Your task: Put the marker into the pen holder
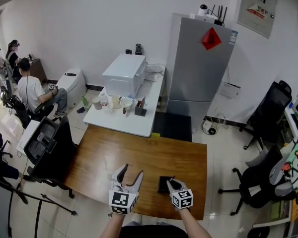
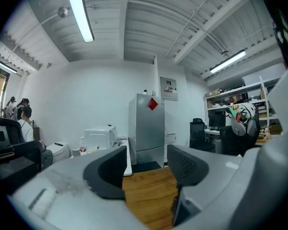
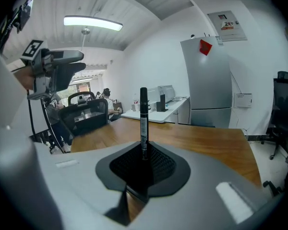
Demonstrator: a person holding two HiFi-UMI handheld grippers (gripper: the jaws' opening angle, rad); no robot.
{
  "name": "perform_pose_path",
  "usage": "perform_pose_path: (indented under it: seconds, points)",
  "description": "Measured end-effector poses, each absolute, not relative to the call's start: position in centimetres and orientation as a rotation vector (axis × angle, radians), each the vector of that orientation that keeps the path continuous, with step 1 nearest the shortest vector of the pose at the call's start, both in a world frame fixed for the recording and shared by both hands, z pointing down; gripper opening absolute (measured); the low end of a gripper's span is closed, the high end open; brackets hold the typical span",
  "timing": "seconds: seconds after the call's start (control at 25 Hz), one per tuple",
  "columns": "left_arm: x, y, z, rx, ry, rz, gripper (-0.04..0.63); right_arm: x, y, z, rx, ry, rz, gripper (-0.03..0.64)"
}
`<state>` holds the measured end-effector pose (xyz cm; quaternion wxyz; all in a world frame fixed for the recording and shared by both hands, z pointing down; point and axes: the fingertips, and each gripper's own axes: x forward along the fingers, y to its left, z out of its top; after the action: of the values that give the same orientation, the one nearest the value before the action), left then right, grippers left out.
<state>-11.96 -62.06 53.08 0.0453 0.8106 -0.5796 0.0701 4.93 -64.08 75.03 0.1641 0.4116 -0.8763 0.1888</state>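
Note:
A black marker [image 3: 143, 114] stands upright between the pads of my right gripper [image 3: 144, 152], which is shut on its lower end. In the head view that gripper [image 1: 173, 181] hovers at the right edge of a small black pen holder [image 1: 164, 184] on the wooden table [image 1: 139, 152]; the marker is too small to make out there. My left gripper [image 1: 131, 171] is held a little to the left over the table's near side. Its jaws stand open with only the tabletop showing between them [image 2: 146, 163].
Beyond the wooden table is a white table [image 1: 134, 120] with a microwave, cups and a holder. A grey fridge [image 1: 198, 63] stands behind it. Black office chairs sit at the left [image 1: 47, 148] and right [image 1: 260, 182]. People sit far left [image 1: 30, 90].

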Motion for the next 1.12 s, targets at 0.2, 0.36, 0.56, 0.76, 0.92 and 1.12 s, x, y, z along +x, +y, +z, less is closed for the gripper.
perform_pose_path:
  seconds: [0.2,0.36,0.56,0.76,0.92,1.12]
  points:
    - [-13.2,-61.9,52.9,2.449,-1.806,0.214,0.262,4.4,-64.0,76.2,1.172,-2.461,0.510,0.049]
    - [-14.1,-61.3,53.1,2.429,-1.817,0.217,0.262,4.8,-63.6,76.5,1.220,-2.441,0.536,0.049]
    - [-15.1,-61.2,53.4,2.413,-1.833,0.217,0.262,4.3,-63.9,76.6,1.229,-2.429,0.543,0.049]
    - [-14.6,-61.1,53.8,2.426,-1.810,0.227,0.262,4.3,-63.8,76.5,1.241,-2.435,0.553,0.049]
    - [-14.4,-61.2,53.3,2.429,-1.799,0.226,0.262,3.8,-63.7,76.0,1.232,-2.455,0.549,0.049]
    - [-13.7,-61.3,53.4,2.448,-1.777,0.233,0.262,3.8,-63.7,74.4,1.241,-2.483,0.546,0.049]
